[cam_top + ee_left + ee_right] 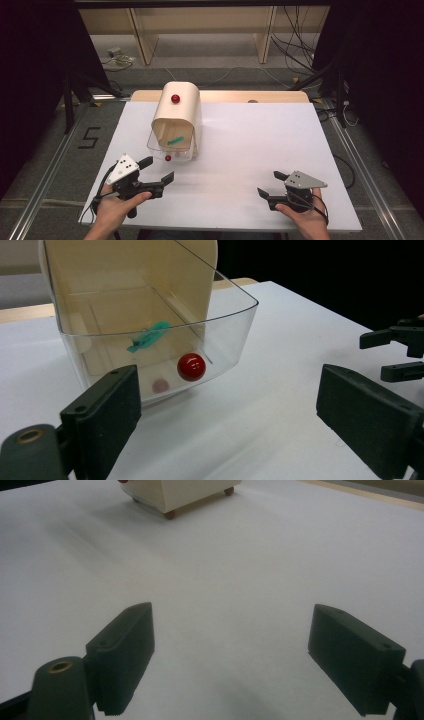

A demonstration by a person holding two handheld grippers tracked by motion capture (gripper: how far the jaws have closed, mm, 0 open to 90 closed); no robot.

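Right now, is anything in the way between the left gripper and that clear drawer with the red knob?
Nothing visible stands between them. The left gripper sits open just in front of the clear drawer, with bare white table between it and the red knob.

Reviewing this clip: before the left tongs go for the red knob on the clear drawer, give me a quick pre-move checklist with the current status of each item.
1. Left tongs open and holding nothing: ok; the jaws stand wide apart.
2. Red knob on the clear drawer in plain sight: ok, ahead of the left tongs, nearer their left jaw.
3. Path to the knob free: ok; bare white table lies between.
4. Drawer position: ok; it is pulled part way out of the cream box.
5. Green item lying inside the drawer: ok; what it is, cannot tell.
6. Right tongs out of the way: ok, open over bare table.
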